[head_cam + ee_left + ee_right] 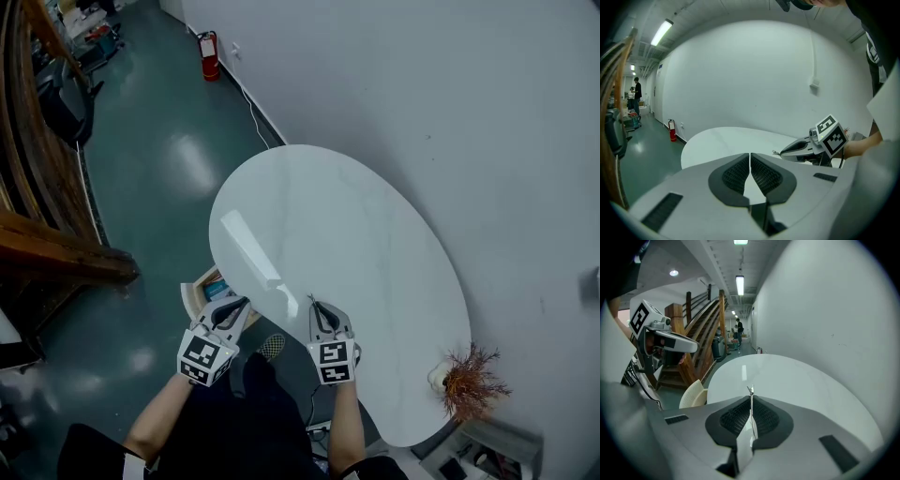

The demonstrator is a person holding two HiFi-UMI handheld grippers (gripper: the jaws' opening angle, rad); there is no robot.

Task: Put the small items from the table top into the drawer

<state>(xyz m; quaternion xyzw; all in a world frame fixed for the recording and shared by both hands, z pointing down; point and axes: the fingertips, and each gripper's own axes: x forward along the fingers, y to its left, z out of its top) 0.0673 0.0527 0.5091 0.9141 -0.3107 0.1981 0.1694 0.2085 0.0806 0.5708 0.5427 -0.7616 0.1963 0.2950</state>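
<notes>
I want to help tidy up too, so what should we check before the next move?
1. Right gripper fingers shut on the thin metal item: ok.
2. Left gripper free, fingers shut with nothing between them: ok.
3. Drawer pulled open at the table's near edge: ok.
4. Room left inside the drawer: cannot tell, the table hides most of it.
5. Held item above the drawer: not ok, it hangs at the table's edge, to the drawer's right.
6. Left gripper out of the drop path: not ok, it hovers over the drawer's opening.
</notes>
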